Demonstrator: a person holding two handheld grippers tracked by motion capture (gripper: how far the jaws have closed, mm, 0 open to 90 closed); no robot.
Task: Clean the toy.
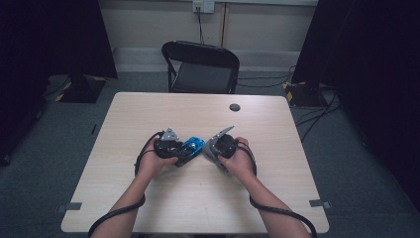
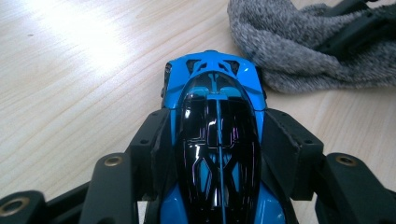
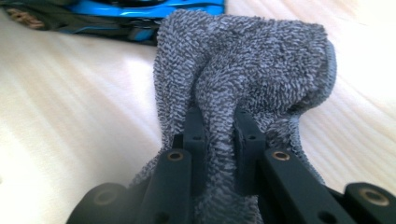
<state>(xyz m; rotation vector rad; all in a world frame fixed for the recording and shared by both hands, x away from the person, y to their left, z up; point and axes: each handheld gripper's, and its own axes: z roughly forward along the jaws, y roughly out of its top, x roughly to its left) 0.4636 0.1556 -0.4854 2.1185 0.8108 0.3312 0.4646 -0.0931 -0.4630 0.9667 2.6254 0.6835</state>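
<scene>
Seen from the high view at a light wooden bench (image 1: 148, 114): left claw (image 1: 184, 148), just left of centre, clamped across the sides of a blue toy car (image 1: 192, 147), nose pointing toward three o'clock. Confirmed in the left gripper view: both black pads pressed against the flanks of the blue toy car (image 2: 217, 140), glossy black canopy running down the middle, wheels on the wood. Lying at one o'clock from the car's nose in that view, a grey terry cloth (image 2: 299, 51), close to the car; touching or not, hard to tell.

Further right in the high view: right claw (image 1: 214, 146) at the bench's centre, pinched tight on the grey terry cloth (image 1: 212, 148), facing the car from three o'clock. Shown close in the right gripper view: a fold of the grey terry cloth (image 3: 247, 65) bunched up between the two nearly closed jaws, the rest of the cloth humped ahead of them on the bench; blue car (image 3: 144, 9) lying across the frame at eleven o'clock.

Beyond the bench at twelve o'clock: a black folding chair (image 1: 200, 67). Near the far edge at one o'clock: a small dark round cap (image 1: 235, 107) set in the top.
</scene>
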